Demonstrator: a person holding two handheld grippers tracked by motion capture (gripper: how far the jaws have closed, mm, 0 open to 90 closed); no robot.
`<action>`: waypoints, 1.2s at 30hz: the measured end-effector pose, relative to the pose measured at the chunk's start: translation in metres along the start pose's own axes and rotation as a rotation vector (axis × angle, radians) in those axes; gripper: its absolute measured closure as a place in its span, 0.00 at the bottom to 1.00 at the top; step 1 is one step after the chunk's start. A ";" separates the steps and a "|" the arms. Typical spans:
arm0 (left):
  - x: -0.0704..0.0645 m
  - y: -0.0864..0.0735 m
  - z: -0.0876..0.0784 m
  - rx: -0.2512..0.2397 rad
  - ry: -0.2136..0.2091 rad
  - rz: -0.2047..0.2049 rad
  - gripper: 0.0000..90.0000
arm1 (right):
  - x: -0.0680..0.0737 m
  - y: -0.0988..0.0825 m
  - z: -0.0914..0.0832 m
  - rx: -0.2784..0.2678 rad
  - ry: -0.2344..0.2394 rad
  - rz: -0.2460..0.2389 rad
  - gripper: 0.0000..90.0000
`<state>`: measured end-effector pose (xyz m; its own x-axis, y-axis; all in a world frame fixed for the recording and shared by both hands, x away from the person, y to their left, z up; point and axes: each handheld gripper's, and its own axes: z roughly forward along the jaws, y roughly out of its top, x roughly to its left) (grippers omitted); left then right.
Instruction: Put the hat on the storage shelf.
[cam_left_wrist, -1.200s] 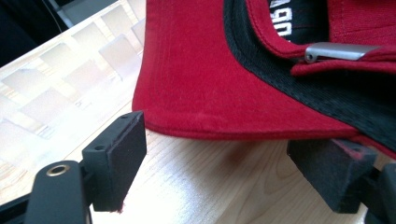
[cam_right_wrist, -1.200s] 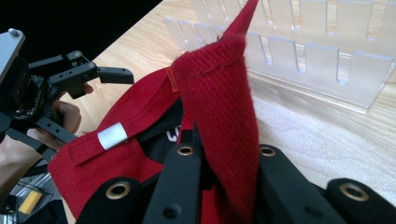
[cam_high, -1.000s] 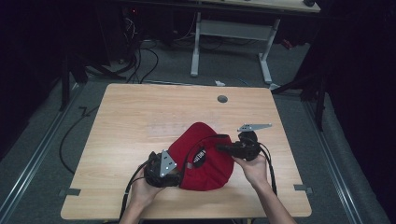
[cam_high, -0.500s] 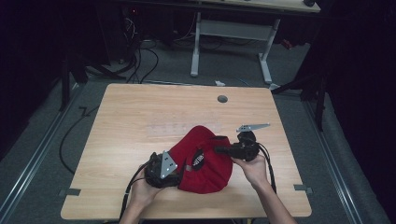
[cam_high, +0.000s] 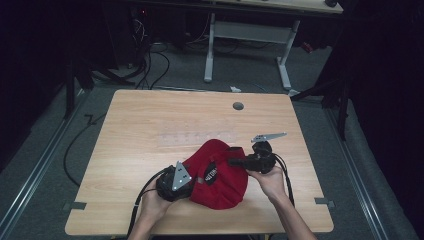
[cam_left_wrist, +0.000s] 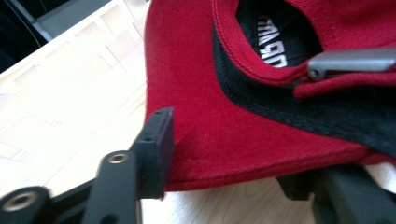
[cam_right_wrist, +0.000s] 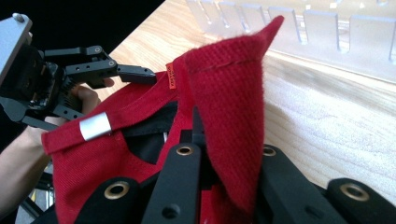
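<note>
A red cap (cam_high: 222, 175) with black lining lies on the wooden table (cam_high: 150, 130) near its front edge. My right gripper (cam_high: 233, 162) comes in from the cap's right and is shut on a raised fold of the cap (cam_right_wrist: 229, 84); the jaws pinch the fabric in the right gripper view (cam_right_wrist: 219, 158). My left gripper (cam_high: 194, 181) is at the cap's left edge. Its jaws stand wide apart with the cap's rim (cam_left_wrist: 224, 116) between them (cam_left_wrist: 229, 163). The strap's metal buckle (cam_left_wrist: 350, 63) sits by the rear opening and shows in the right gripper view too (cam_right_wrist: 95, 126), below the left gripper (cam_right_wrist: 140, 74).
A round cable hole (cam_high: 238, 106) sits near the table's far edge. A pale slotted strip (cam_right_wrist: 299, 28) lies on the table just beyond the cap. Behind the table stand a white desk frame (cam_high: 247, 30) and floor cables (cam_high: 150, 60).
Almost nothing. The right gripper has edged slightly toward the cap's middle with the fold still held, and the cap has settled a little lower. The left gripper stays put.
</note>
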<state>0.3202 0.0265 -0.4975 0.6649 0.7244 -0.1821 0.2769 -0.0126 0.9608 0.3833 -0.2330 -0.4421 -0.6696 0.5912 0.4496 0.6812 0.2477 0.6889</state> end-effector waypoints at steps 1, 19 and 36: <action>0.000 0.001 -0.001 -0.004 -0.001 -0.004 0.55 | 0.000 0.000 0.000 0.000 0.007 0.001 0.96; -0.005 0.018 -0.018 0.044 -0.084 0.008 0.82 | -0.001 0.001 -0.001 -0.068 0.012 -0.010 0.88; -0.009 0.023 -0.029 0.079 -0.113 0.023 0.94 | -0.011 0.003 -0.019 -0.224 -0.062 0.042 0.61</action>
<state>0.3008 0.0395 -0.4681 0.7442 0.6413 -0.1868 0.3112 -0.0855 0.9465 0.3872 -0.2536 -0.4345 -0.6176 0.6453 0.4496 0.6209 0.0492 0.7824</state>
